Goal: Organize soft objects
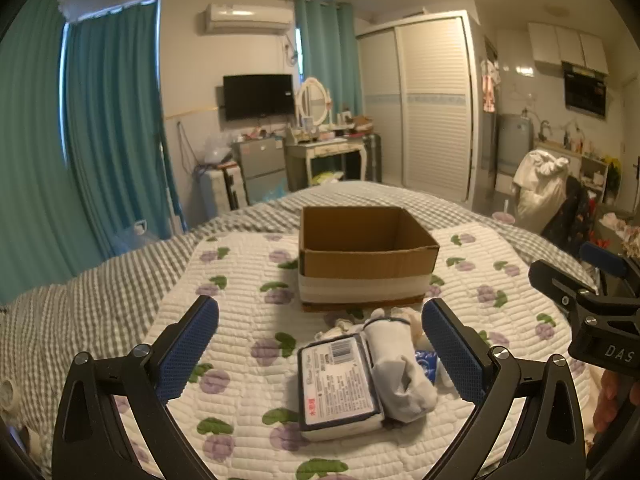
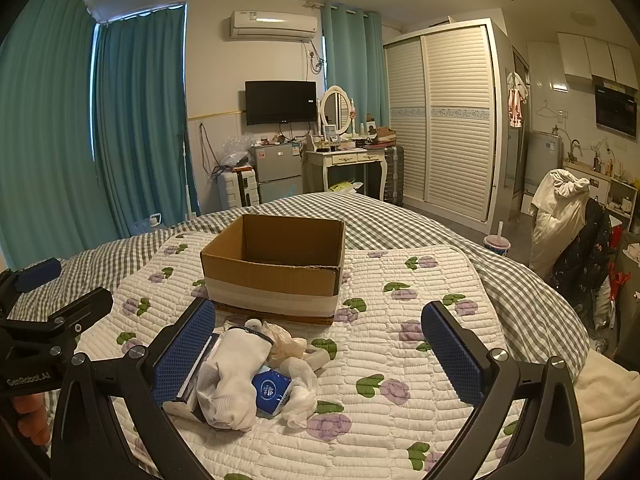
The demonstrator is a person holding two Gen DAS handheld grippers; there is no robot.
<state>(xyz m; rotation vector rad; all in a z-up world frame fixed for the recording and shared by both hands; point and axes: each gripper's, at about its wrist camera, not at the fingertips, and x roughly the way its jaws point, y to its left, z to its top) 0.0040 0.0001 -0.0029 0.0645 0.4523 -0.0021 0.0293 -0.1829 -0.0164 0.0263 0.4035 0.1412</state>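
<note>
An open, empty cardboard box [image 1: 366,256] [image 2: 276,264] stands on the flowered quilt. In front of it lies a pile of soft things: a flat labelled wipes pack [image 1: 338,384], a rolled white sock [image 1: 396,368] [image 2: 232,376], a blue tissue packet [image 2: 272,394] [image 1: 426,362] and crumpled white and beige cloth [image 2: 286,342]. My left gripper [image 1: 320,352] is open, its jaws on either side of the pack and sock, above them. My right gripper [image 2: 320,356] is open and empty, to the right of the pile; its left finger [image 2: 184,350] overlaps the pack.
The quilt [image 2: 400,312] lies on a checked bedspread [image 2: 400,220]. The right gripper's body [image 1: 600,320] shows at the right in the left wrist view; the left one [image 2: 44,332] shows at the left in the right wrist view. A pink-lidded cup [image 2: 497,244] stands beyond the bed's right edge.
</note>
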